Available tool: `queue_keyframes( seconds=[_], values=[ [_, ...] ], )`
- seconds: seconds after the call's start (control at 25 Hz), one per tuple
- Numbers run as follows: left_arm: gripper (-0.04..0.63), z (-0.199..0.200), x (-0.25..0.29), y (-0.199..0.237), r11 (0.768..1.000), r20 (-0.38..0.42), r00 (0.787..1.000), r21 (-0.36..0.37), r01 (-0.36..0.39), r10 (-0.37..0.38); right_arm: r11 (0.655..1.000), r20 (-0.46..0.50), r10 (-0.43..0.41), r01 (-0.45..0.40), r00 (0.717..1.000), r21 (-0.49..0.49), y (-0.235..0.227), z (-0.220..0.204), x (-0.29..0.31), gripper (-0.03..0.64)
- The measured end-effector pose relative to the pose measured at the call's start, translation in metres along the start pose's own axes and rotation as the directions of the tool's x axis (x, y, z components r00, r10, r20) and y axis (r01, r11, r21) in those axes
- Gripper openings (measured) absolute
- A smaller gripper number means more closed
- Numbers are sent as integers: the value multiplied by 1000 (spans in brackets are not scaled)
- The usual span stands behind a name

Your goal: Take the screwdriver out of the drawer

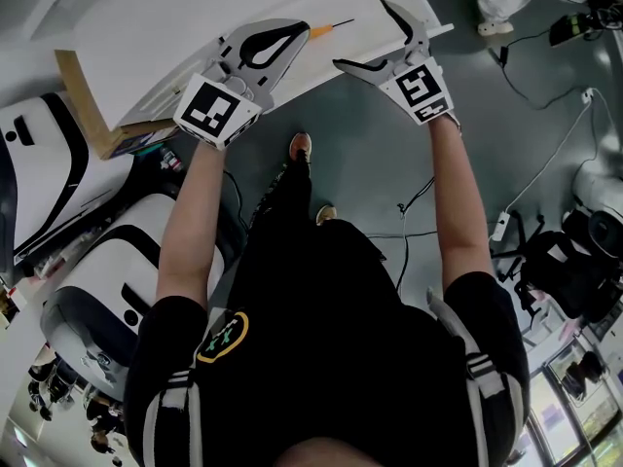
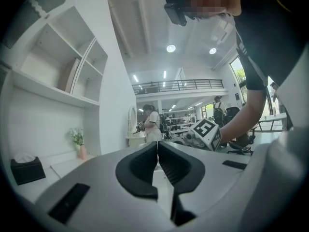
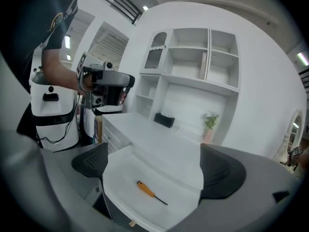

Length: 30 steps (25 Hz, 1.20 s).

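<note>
An orange-handled screwdriver (image 3: 146, 190) with a thin dark shaft lies flat in the open white drawer (image 3: 120, 170) under the desk top. My right gripper (image 3: 154, 166) hangs above the drawer, open, its jaws wide apart on either side of the tool. In the head view the screwdriver (image 1: 329, 28) shows between the two grippers; the right gripper (image 1: 371, 39) is spread wide and the left gripper (image 1: 304, 27) is beside it. My left gripper (image 2: 158, 149) is shut with nothing in it, held up and looking across the room.
A white desk (image 3: 145, 129) with shelves above carries a black tissue box (image 3: 165, 120) and a small potted plant (image 3: 209, 124). White robot bodies (image 1: 58, 193) stand at the left. Cables (image 1: 526, 183) run over the grey floor at the right.
</note>
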<state>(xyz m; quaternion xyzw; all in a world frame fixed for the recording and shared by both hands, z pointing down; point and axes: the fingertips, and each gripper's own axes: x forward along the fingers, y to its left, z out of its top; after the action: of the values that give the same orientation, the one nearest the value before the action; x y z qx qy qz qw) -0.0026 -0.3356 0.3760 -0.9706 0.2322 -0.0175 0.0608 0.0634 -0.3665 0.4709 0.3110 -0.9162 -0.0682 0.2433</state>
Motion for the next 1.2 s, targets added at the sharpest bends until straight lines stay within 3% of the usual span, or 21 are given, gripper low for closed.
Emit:
queue_keyframes(
  seconds=[0.24, 0.32, 0.56, 0.76, 1.2],
  values=[
    [21, -10, 3, 10, 1000, -18, 1000, 8, -12, 12, 995, -105, 65, -72, 992, -64, 0, -37, 31, 591],
    [21, -16, 2, 14, 1000, -42, 999, 8, -14, 14, 990, -159, 87, -104, 983, -99, 0, -53, 43, 590],
    [21, -17, 7, 23, 1000, -14, 1000, -2, -12, 12, 973, -286, 146, -189, 947, -130, -5, -98, 76, 589],
    [21, -8, 12, 23, 997, 4, 1000, -74, -24, 24, 955, -370, 197, -263, 908, -138, -6, -130, 98, 589],
    [21, -25, 17, 29, 993, -6, 1000, -111, -30, 30, 882, -524, 295, -438, 799, -171, 10, -185, 141, 584]
  ],
)
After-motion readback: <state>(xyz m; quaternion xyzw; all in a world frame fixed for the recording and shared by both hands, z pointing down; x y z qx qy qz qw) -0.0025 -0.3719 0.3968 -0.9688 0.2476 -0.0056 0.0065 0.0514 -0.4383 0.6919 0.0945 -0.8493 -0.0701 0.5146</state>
